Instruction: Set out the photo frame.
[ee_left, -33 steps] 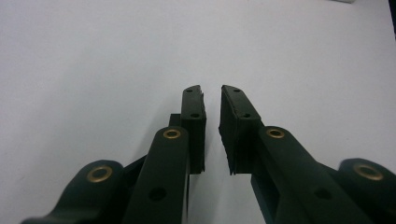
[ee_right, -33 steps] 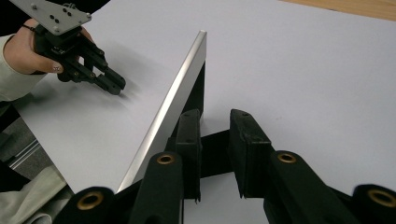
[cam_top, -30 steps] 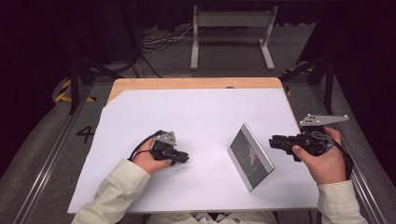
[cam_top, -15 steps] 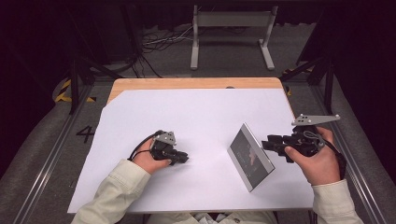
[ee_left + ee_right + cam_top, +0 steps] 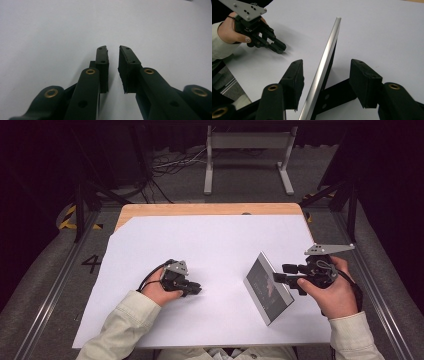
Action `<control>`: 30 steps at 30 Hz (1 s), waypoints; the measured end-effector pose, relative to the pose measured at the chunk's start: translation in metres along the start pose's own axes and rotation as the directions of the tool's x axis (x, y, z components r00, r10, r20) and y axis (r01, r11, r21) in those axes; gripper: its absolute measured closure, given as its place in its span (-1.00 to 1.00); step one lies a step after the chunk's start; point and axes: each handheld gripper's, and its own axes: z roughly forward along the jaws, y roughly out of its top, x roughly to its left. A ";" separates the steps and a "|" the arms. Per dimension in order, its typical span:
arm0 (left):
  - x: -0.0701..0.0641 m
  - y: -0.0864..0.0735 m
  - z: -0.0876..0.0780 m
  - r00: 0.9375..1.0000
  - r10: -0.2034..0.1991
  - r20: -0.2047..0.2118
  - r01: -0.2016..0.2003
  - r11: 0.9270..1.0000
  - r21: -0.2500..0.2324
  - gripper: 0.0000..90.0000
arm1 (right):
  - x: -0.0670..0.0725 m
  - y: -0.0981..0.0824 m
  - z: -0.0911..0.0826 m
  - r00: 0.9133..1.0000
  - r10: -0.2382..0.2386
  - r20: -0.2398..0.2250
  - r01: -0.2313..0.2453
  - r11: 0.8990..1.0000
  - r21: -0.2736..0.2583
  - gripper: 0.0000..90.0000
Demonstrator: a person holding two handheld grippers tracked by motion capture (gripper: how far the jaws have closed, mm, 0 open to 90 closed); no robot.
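High view: a picture frame (image 5: 267,287) stands tilted on the right half of the white tabletop (image 5: 215,245), near the front edge. The right tongs (image 5: 279,279) sit at its right edge, level with the frame's middle. The left tongs (image 5: 194,288) rest on the bare sheet, well apart from the frame.

Left gripper view: the left tongs (image 5: 113,67) stand slightly parted, with nothing between the jaws but white tabletop beneath.

Right gripper view: the frame's silver edge (image 5: 323,67) runs upright between the jaws of the right tongs (image 5: 325,82). These jaws have just been opening; both pads stand clear of the frame with visible gaps on either side. The frame appears to stand on its own support, though its foot is not clear from this angle.

Assessment: the step in hand is the release of the frame after setting it upright. The next move calls for drawing the right tongs straight back along the frame's plane, without brushing either face, since a sideways nudge could tip it.
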 end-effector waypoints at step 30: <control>0.001 -0.001 -0.001 1.000 -0.009 -0.004 0.009 1.000 -0.001 0.74 | 0.009 -0.006 0.017 1.000 0.012 -0.008 -0.011 0.995 0.098 0.12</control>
